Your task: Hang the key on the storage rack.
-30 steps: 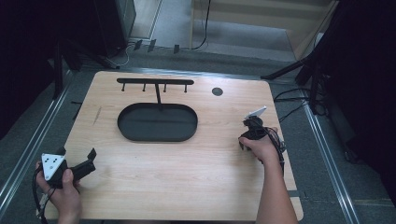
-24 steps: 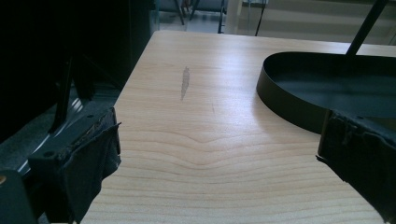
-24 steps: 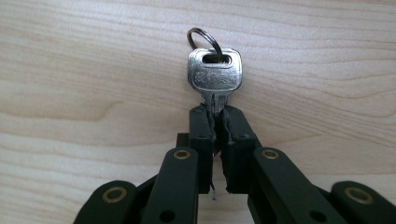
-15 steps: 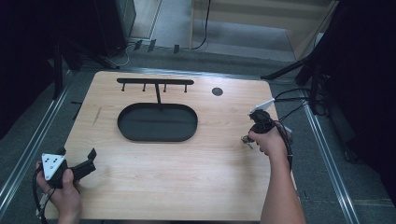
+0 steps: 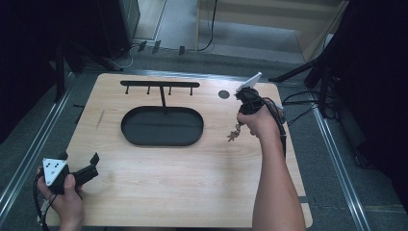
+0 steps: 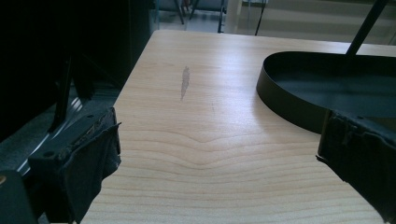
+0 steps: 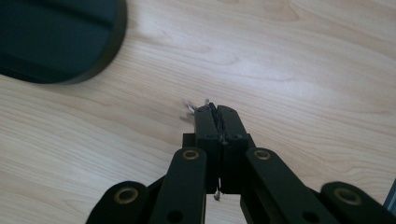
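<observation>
A small silvery bunch, like keys or a chain, dangles just above the table under my right hand. My right gripper has just been closing and is now shut on it. In the right gripper view the pads are pressed together, with bits of the metal thing sticking out at the tips. A black oval tray with a hooked rack on a post stands left of it. At the table's near left corner my left gripper stays open with nothing between its fingers.
A small black round spot marks the table near the back right. The oval tray's rim lies to the right in the left gripper view. Cables trail off the table's right edge. Bare wood spreads across the front.
My right hand has lifted off the table and shifted toward the back, carrying the small metal thing up with it. The left hand has not moved.
</observation>
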Available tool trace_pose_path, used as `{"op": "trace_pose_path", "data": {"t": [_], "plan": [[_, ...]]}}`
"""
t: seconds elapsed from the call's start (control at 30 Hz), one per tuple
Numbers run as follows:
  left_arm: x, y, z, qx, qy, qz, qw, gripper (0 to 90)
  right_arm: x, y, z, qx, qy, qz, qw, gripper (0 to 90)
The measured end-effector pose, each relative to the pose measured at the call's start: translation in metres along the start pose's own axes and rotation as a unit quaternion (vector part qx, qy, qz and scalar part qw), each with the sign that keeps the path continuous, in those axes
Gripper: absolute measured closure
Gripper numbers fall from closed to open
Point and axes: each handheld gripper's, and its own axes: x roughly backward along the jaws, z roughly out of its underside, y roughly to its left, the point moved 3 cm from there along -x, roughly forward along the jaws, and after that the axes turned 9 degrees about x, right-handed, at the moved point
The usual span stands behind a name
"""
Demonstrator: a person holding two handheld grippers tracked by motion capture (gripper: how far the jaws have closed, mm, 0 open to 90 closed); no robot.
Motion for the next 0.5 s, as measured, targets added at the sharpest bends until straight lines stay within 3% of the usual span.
{"op": "trace_pose_path", "data": {"t": [0.5], "plan": [[0.0, 0.0, 0.0, 0.004, 0.001, 0.0, 1.0, 0.0, 0.04, 0.049, -0.057, 0.021, -0.022, -0.002, 0.9995, 89.3]]}}
